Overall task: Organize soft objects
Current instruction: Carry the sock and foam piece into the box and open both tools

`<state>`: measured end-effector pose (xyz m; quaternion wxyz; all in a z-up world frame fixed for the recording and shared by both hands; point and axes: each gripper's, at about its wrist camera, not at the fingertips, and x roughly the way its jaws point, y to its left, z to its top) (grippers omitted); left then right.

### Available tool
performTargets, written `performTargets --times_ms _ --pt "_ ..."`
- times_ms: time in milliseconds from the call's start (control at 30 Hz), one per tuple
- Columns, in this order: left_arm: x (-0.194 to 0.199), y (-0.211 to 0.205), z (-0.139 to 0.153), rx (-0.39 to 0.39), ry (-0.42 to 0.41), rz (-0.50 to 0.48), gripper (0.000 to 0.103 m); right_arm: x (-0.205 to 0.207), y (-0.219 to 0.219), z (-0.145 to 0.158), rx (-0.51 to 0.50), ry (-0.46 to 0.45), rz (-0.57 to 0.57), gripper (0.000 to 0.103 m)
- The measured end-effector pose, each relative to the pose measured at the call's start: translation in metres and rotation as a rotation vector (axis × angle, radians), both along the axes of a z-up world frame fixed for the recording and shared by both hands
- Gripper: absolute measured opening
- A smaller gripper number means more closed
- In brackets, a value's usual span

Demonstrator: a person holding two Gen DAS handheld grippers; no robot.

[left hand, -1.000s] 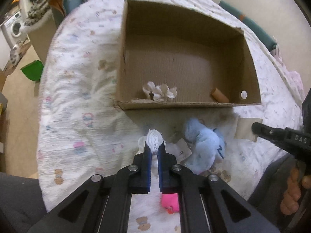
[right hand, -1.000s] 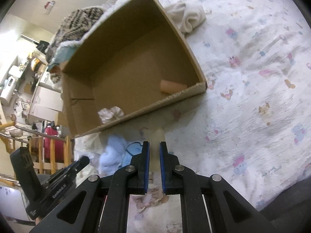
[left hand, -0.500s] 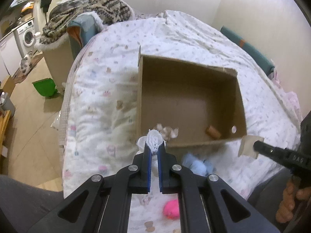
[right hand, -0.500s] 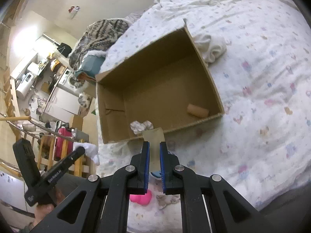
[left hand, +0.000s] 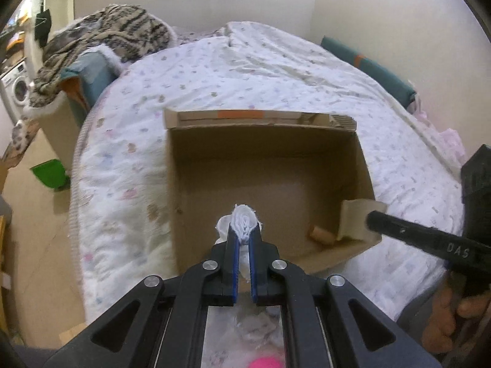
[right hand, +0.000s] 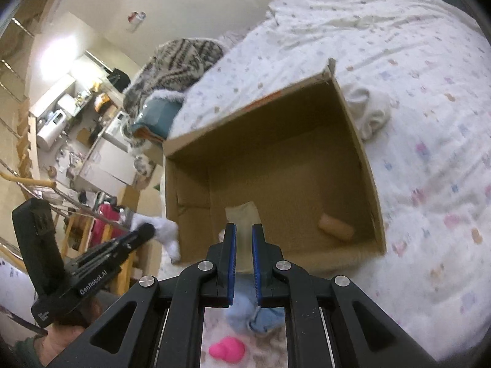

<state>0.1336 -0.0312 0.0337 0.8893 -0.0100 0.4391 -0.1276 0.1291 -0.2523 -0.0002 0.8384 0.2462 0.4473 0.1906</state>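
**White cloth lifted over the box, ready to drop**

A bed [left hand: 245,70] with a printed quilt fills the room, and an open cardboard box [left hand: 267,141] sits on it; every place below is given against that box.

Left wrist view: a second ago the left gripper [left hand: 243,240] was low at the quilt in front of the box, clamped on a white cloth [left hand: 244,222]. Now it is raised, and the box's near wall lies under its fingers, so the cloth hangs over the near end of the box's floor. The jaws stand nearly closed, pinching the bunched cloth between them. That likely leaves only the release for this item. A small tan roll [left hand: 322,233] lies inside the box at its near right corner. The pale scrap seen in the box a second ago is now hidden behind the fingers. Below the gripper, in front of the box, only a sliver of a pink toy [left hand: 265,362] shows.

Right wrist view: the right gripper [right hand: 244,245] has risen too, and hovers at the box's near edge. Its jaws stand narrowly apart; a beige flap [right hand: 242,213] shows in the gap, but blur keeps me from telling whether they grip it. In front of the box a blue soft toy [right hand: 245,319] and the pink toy lie on the quilt, partly covered by the gripper. A crumpled white cloth sits outside the box's right wall.
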Motion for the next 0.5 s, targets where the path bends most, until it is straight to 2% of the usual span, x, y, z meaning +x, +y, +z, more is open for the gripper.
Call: performTargets --times_ms 67,167,367,500 --pt "0.008 -0.003 -0.006 0.023 -0.005 -0.001 0.006 0.006 0.004 -0.007 -0.018 0.015 0.007 0.012" --pt "0.017 -0.001 -0.022 0.006 0.007 0.01 0.006 0.015 0.008 -0.02 -0.02 0.045 0.02 0.012" --pt "0.032 0.002 -0.047 -0.028 0.051 0.05 0.006 0.022 0.006 -0.04 0.051 0.088 0.008 0.012" --pt "0.034 0.002 -0.055 0.005 0.053 0.053 0.006 0.025 0.009 -0.051 0.019 0.123 0.004 0.012"
